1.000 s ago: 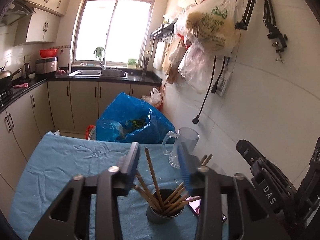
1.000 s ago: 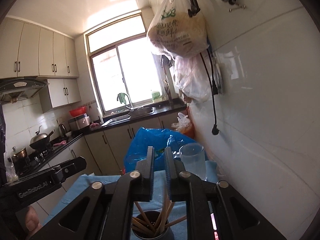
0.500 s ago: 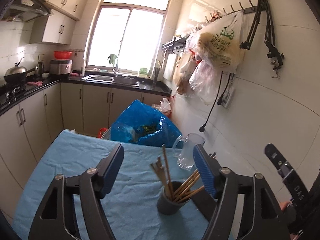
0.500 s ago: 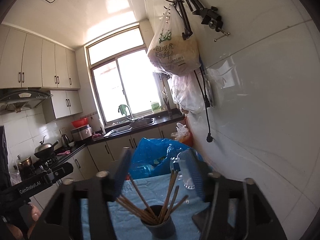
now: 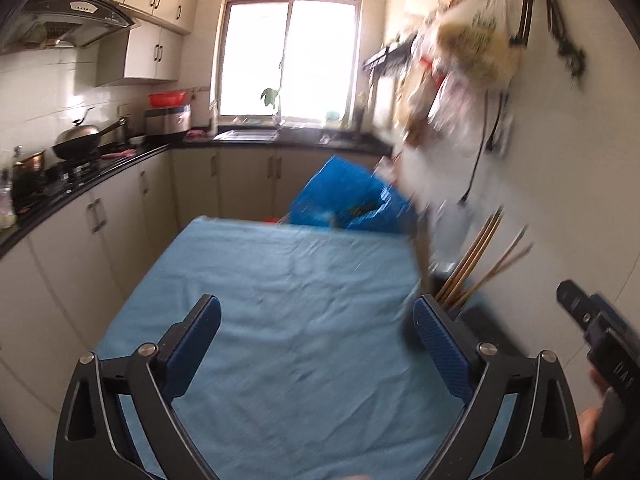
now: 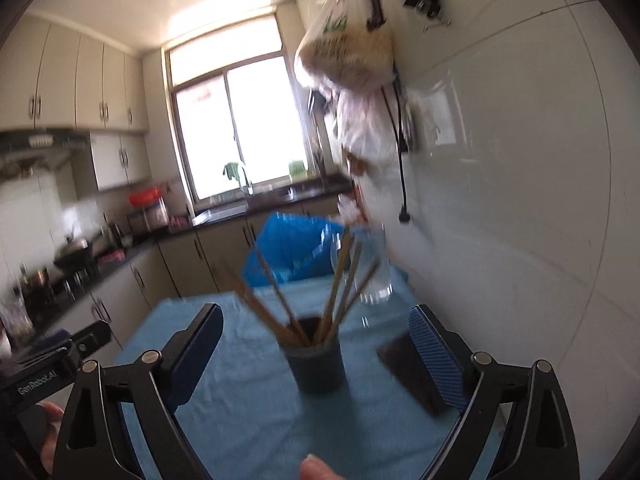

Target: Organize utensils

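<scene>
The left tongs (image 5: 316,332) stand wide apart and their jaws are opening, with nothing between the blue pads but bare blue cloth (image 5: 288,280). The right tongs (image 6: 316,340) are likewise spread wide and opening. The dark cup (image 6: 316,364) sits on the cloth ahead of them, between the lines of the two fingers but clear of both pads, so nothing is gripped.

The cup stands upright on the cloth-covered surface and holds a bundle of wooden chopsticks (image 6: 340,280) that fan out above its rim, some leaning left, others right. In the left wrist view the same chopsticks (image 5: 480,252) show just beyond the right pad, toward the right edge of the surface; the cup itself is mostly hidden there behind that finger.

Just right of the cup lies a flat dark object (image 6: 404,364), blurred, partly behind the right finger. Behind the cup stands a clear glass jug (image 6: 372,268), and past the far edge of the surface sits a blue plastic bag (image 6: 292,252).

On the white tiled wall to the right hang plastic bags (image 6: 348,48) with a black cable (image 6: 400,168) dangling below them. The far end of the kitchen shows a bright window (image 5: 288,56) over a dark countertop and sink, and a wok (image 5: 80,140) on the stove at the left. Both views are motion-blurred.
</scene>
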`<state>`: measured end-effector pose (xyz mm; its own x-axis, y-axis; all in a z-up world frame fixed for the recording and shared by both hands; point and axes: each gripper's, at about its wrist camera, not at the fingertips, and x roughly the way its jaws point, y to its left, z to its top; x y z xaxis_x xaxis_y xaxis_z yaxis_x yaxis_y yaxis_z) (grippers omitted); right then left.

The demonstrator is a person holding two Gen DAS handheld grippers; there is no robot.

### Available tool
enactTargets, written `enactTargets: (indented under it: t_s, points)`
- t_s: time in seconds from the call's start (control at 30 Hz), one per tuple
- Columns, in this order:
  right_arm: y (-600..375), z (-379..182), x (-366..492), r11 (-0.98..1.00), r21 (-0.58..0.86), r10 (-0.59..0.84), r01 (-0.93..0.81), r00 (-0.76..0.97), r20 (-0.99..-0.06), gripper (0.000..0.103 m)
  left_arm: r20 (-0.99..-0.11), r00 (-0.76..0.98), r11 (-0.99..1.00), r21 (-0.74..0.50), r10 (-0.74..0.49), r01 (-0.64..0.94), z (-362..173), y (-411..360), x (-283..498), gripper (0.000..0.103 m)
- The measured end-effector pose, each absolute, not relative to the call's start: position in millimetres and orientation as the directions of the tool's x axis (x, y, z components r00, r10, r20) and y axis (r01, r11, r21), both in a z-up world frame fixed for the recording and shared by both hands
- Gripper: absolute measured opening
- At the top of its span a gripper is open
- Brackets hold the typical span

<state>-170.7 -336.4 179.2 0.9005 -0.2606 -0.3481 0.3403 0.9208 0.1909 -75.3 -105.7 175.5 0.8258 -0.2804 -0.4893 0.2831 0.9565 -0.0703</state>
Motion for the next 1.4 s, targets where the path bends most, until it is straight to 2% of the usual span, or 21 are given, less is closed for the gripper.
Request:
enactTargets:
  t_s: [0.2,0.43,0.57,0.97,1.4]
  points:
    - [-313.5,149.1,-184.9,0.925,0.154,-0.251,0.346,0.864,-0.437,0.097,-0.577,0.808,0.984,0.046,-0.115,0.173,130.5,-74.8,-99.9,0.096]
    - [-286.3,132.5,-213.5,0.916,0.077,-0.308,0.394,0.812,-0.495,0.097,-0.631,0.768,0.981,0.055,-0.109,0.184,106.4,-58.9,-136.6,0.097]
    - [-272.9,124.5,-227.5,0.913,0.042,-0.329,0.405,0.794,-0.512,0.097,-0.611,0.791,0.983,0.126,-0.027,0.131,102.0,-57.5,-156.1,0.097]
    - [-256.9,115.0,-232.3,0.912,0.007,-0.34,0.41,0.766,-0.545,0.097,-0.631,0.776,0.996,0.054,-0.022,0.073,100.4,-29.1,-158.3,0.097]
    - [-272.8,89.4,-190.0,0.901,-0.024,-0.352,0.434,0.698,-0.624,0.097,-0.694,0.719,0.988,0.091,-0.025,0.122,73.8,-50.8,-121.3,0.097]
